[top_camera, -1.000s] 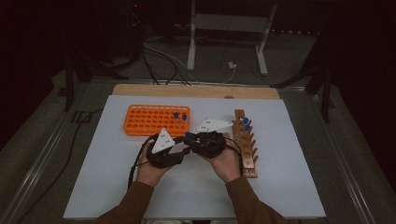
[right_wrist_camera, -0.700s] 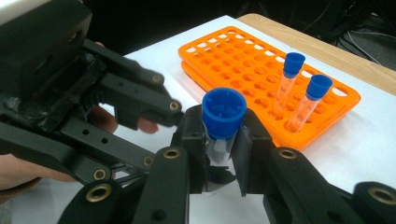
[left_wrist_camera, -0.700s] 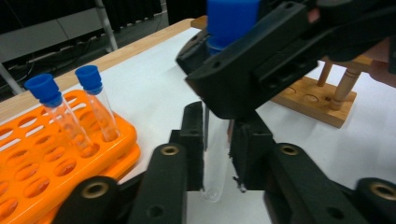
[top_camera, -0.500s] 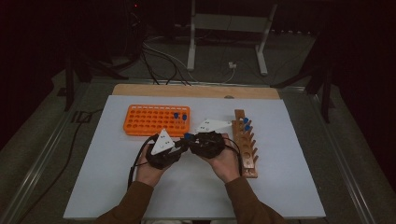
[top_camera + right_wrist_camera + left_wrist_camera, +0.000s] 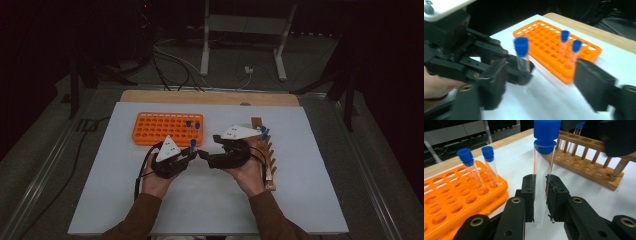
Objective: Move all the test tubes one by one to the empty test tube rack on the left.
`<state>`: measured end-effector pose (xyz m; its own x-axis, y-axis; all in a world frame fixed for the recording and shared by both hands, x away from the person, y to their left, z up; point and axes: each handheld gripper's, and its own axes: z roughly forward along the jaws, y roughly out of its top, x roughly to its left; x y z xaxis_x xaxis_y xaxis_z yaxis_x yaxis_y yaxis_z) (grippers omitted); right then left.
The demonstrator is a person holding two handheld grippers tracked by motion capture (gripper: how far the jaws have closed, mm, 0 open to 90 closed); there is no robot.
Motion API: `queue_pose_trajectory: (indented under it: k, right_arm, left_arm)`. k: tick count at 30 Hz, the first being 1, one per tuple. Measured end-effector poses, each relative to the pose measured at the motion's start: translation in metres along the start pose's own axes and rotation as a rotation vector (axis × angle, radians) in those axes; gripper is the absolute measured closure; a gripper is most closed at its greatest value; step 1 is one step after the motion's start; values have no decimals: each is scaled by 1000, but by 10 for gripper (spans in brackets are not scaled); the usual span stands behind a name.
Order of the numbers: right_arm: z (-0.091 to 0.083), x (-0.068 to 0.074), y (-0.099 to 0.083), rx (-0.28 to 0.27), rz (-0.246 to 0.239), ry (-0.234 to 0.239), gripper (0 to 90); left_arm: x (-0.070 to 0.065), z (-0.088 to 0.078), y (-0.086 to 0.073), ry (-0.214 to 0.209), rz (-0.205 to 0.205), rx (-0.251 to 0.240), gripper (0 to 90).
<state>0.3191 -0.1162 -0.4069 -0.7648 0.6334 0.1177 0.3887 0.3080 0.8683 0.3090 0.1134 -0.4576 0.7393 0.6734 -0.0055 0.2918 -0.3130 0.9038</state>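
Blurring right claw [image 5: 541, 82]; tube [image 5: 543, 177] cap cut off.

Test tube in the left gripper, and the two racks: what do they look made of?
The test tube: clear glass or hard plastic, see-through, with a matte blue plastic-looking cap. The orange rack: moulded plastic, smooth with a slight sheen and evenly formed holes. The other rack: light wood, with turned pegs and visible grain, seemingly unpainted.
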Motion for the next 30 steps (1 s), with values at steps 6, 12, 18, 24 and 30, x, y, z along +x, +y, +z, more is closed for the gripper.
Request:
queue_pose_trajectory:
  k: [6,12,18,24,30]
  right_arm:
    - [-13,-8,-8,4,4,-38,155]
    - [-25,-15,-16,-7,20,-66,148]
    - [-35,-18,-22,-21,28,-76,143]
    - [-41,-19,-28,-26,32,-78,126]
    - [-46,-18,-32,-29,33,-80,99]
  left_arm:
    - [7,-1,4,30,-7,-12,775]
    - [19,1,11,92,-11,-24,775]
    - [38,4,18,147,-34,-54,775]
    - [55,14,16,182,-66,-66,774]
    - [64,26,13,205,-100,-62,774]
